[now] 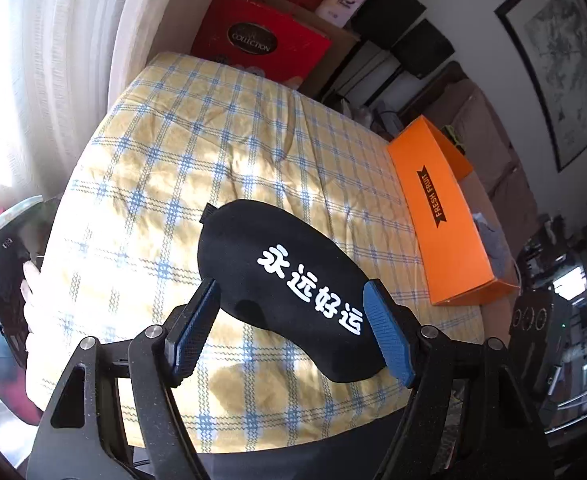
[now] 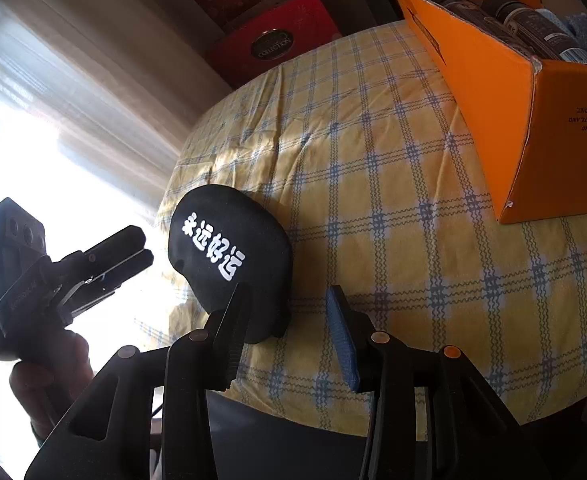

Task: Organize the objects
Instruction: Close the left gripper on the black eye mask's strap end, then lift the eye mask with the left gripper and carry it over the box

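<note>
A black eye mask (image 1: pixel 289 288) with white Chinese characters lies on the yellow plaid tablecloth (image 1: pixel 221 148). My left gripper (image 1: pixel 293 328) is open, its blue pads on either side of the mask's near end, just above it. In the right wrist view the mask (image 2: pixel 229 256) lies at the table's left edge, and my right gripper (image 2: pixel 289 336) is open and empty with its left finger in front of the mask's near end. The left gripper (image 2: pixel 133 252) shows there too, held at the left beside the mask.
An open orange "FRESH FRUIT" cardboard box (image 1: pixel 445 216) stands at the table's right side; in the right wrist view the box (image 2: pixel 533 92) holds dark bottles (image 2: pixel 533 24). Red gift boxes (image 1: pixel 261 40) stand behind the table. Curtains hang at the left.
</note>
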The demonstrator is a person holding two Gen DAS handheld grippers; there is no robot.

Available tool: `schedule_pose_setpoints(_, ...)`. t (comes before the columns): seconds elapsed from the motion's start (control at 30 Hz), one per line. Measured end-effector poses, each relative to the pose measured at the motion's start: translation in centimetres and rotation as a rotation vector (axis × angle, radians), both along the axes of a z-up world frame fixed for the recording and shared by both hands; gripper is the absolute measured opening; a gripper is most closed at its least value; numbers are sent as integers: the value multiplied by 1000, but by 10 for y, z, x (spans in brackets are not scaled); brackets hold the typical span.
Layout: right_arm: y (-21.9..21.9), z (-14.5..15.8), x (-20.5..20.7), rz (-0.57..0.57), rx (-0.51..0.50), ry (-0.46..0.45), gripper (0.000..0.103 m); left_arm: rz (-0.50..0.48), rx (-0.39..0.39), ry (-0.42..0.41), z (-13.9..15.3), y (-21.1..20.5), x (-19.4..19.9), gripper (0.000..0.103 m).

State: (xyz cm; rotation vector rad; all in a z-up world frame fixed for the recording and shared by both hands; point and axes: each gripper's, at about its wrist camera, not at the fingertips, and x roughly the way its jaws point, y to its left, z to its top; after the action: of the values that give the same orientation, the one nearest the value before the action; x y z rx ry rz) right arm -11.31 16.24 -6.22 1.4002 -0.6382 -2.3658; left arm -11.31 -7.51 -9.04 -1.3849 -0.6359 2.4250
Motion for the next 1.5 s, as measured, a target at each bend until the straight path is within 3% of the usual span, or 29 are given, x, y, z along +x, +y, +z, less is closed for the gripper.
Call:
schedule_pose_setpoints(0.13, -4, -3, 1, 6, -14, -12, 43, 43, -42, -32, -14, -15, -19, 71)
schedule_pose_setpoints(0.4, -14, -2, 0, 12, 5, -1, 40, -10, -51, -57, -32, 6, -35, 67)
schedule_pose_setpoints(0.47, -16, -4, -1, 16, 1, -4, 38, -30, -55, -56, -31, 11, -35, 52)
schedule_pose_setpoints(0.53, -18, -6, -3, 13, 12, -9, 27, -39, -81, -63, -32, 16, -35, 38)
schedule_pose_setpoints(0.7, -15, -2, -4, -3, 29, 9, 19, -15, -121, -43, -28, 14, -31, 21)
schedule_pose_setpoints(0.83, -9, 11, -5, -11, 12, 44, 12, -7, -68, -30, -18, 5, -23, 10)
schedule_pose_setpoints(1.17, -6, 51, -9, 14, 80, 117, 10, -69, -117, 77, 37, 38, -17, 5)
schedule_pose_setpoints(1.5, 50, 106, -11, -59, 129, 198, 9, -125, -62, 171, 83, 92, -27, 5)
